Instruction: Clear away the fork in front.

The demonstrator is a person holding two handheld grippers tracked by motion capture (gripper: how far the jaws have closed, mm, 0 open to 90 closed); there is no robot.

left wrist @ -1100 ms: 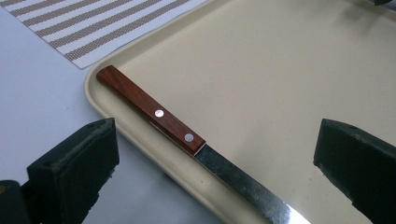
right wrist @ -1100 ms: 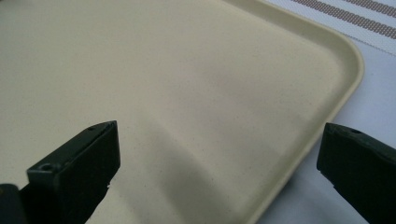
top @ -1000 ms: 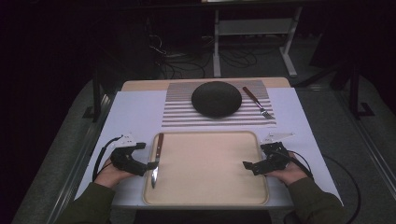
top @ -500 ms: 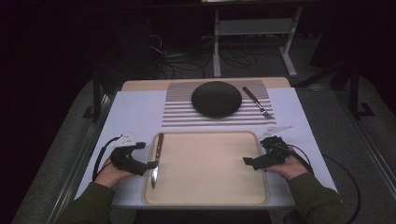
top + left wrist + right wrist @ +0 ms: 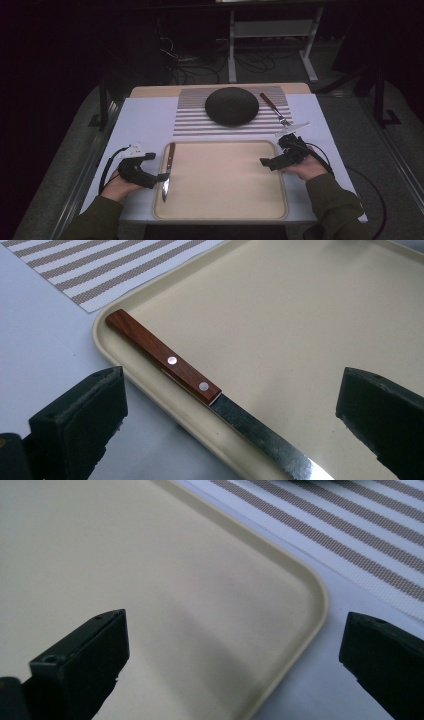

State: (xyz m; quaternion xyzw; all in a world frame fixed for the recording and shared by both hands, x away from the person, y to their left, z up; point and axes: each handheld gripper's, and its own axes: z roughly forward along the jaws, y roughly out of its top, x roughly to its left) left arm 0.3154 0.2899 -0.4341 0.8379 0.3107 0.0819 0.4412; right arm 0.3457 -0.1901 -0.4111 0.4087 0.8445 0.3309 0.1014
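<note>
So on the left side, the left gripper (image 5: 161, 177) sits low at the tray's left edge with its jaws spread wide, straddling the knife (image 5: 167, 170) without touching it as far as I can tell. The knife lies along the left rim of the beige tray (image 5: 225, 210), long axis running front to back, wooden handle pointing away toward the striped placemat (image 5: 190, 117), blade tip pointing back at the person. Middle of the table, a dark round plate (image 5: 232, 105) sits on the placemat, with a fork (image 5: 275, 109) angled just right of it. Over on the right, the right gripper (image 5: 266, 162) hangs above the tray's right edge, jaws wide open too, holding nothing.
</note>
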